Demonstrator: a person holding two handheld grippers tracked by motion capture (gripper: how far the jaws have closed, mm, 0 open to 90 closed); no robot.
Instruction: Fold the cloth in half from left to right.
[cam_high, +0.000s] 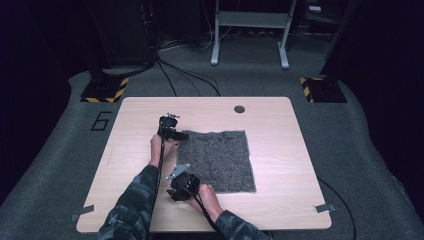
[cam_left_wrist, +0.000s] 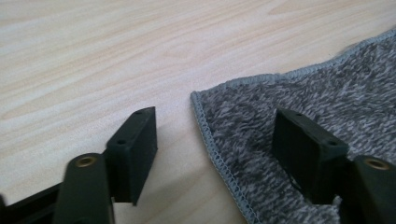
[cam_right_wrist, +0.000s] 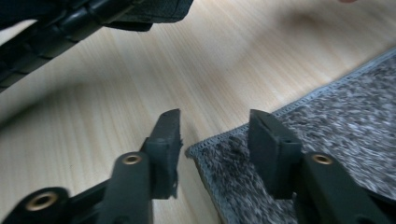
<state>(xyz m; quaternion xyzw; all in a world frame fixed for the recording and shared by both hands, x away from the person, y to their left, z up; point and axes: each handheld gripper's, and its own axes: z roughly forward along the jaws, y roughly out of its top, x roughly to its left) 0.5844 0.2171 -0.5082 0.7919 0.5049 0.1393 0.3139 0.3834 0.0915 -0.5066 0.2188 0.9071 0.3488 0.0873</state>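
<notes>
Both grippers' fingers (cam_left_wrist: 135, 149) spread wide, each straddling grey cloth (cam_high: 217, 160) corner, gripping nothing.

grey cloth (cam_high: 220, 159) flat on table (cam_high: 280, 130)

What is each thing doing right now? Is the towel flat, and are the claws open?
Grey towel: spread flat on the table, unfolded.
Left claw: open, jaws straddling a towel corner.
Right claw: open, jaws straddling another corner.
Table: bears the towel.
</notes>
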